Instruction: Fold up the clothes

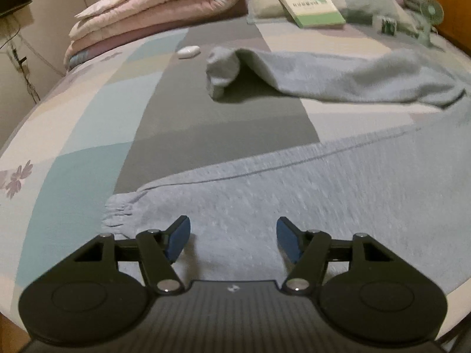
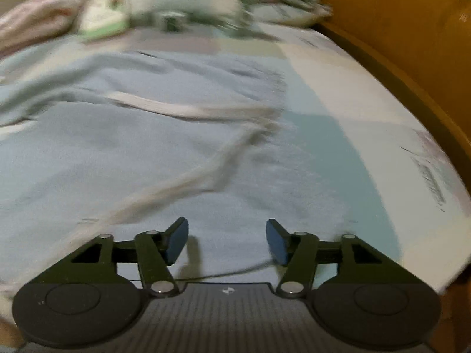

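Left gripper (image 1: 233,239), right gripper (image 2: 227,241): jaws apart, empty, over blue garment (image 1: 323,200) on bed (image 1: 73,123).

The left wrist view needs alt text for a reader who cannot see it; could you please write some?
The open left gripper hovers over light blue sweatpants spread on a patchwork bedsheet, nothing between its blue pads; one elastic cuff lies by its left finger. The other leg stretches across behind, with a folded pink quilt, a book and a small white case beyond.
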The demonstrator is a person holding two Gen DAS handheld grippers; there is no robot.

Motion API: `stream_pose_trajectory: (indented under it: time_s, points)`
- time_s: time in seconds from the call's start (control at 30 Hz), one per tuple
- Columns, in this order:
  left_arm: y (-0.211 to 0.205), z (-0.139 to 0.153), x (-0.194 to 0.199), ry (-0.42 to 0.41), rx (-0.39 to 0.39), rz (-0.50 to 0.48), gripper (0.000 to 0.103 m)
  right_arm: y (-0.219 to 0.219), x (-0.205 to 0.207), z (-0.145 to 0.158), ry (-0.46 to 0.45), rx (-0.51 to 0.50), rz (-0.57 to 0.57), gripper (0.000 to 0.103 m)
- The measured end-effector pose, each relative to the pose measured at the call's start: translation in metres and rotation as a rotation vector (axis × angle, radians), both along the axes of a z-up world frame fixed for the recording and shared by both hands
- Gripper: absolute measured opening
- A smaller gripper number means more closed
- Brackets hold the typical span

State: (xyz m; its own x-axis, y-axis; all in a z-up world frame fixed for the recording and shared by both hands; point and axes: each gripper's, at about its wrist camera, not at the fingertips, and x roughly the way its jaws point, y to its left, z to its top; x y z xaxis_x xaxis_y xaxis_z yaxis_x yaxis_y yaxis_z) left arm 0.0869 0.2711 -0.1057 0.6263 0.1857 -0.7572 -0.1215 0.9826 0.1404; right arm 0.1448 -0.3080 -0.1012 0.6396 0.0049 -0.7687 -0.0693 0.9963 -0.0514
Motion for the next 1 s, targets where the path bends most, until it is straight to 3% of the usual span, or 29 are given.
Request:
stream_pose_trajectory:
  time_s: [0.13,0.2,0.23,0.37,0.5,0.57,0.67,0.7,0.8,0.87,1.0]
  points:
    - [0.012,-0.01,-0.005,0.034,0.004,0.054,0.067,0.024,-0.001,-0.016,0.064,0.002,0.053,0.073]
    - [0.018,-0.014,-0.013,0.066,0.013,0.084,0.071,0.022,0.0,-0.025,0.065,-0.005,0.019,0.087]
    - [0.02,-0.012,-0.018,0.059,0.01,0.095,0.071,0.018,0.0,-0.027,0.067,0.013,-0.006,0.089]
    - [0.026,-0.005,-0.036,0.028,0.006,0.125,0.067,0.018,-0.003,-0.019,0.06,0.024,-0.067,0.089]
    - [0.024,-0.008,-0.041,0.01,-0.028,0.066,0.069,0.037,-0.01,-0.002,0.001,0.043,-0.02,0.089]
    - [0.025,-0.018,-0.037,0.041,-0.031,0.07,0.071,0.048,-0.011,0.003,-0.017,0.061,0.004,0.09]
    - [0.041,-0.021,-0.043,0.07,-0.131,0.13,0.072,0.063,-0.015,0.006,-0.029,0.05,0.02,0.09]
    - [0.044,-0.021,-0.047,0.085,-0.132,0.131,0.072,0.067,-0.017,0.006,-0.033,0.047,0.024,0.09]
    - [0.047,-0.019,-0.059,0.112,-0.098,0.127,0.074,0.075,-0.025,0.008,-0.052,0.061,0.033,0.09]
    - [0.044,-0.013,-0.061,0.112,-0.059,0.133,0.067,0.08,-0.03,0.01,-0.062,0.075,0.035,0.09]
    - [0.023,0.003,-0.053,0.019,-0.007,0.016,0.071,0.089,-0.038,0.019,-0.095,0.085,0.058,0.091]
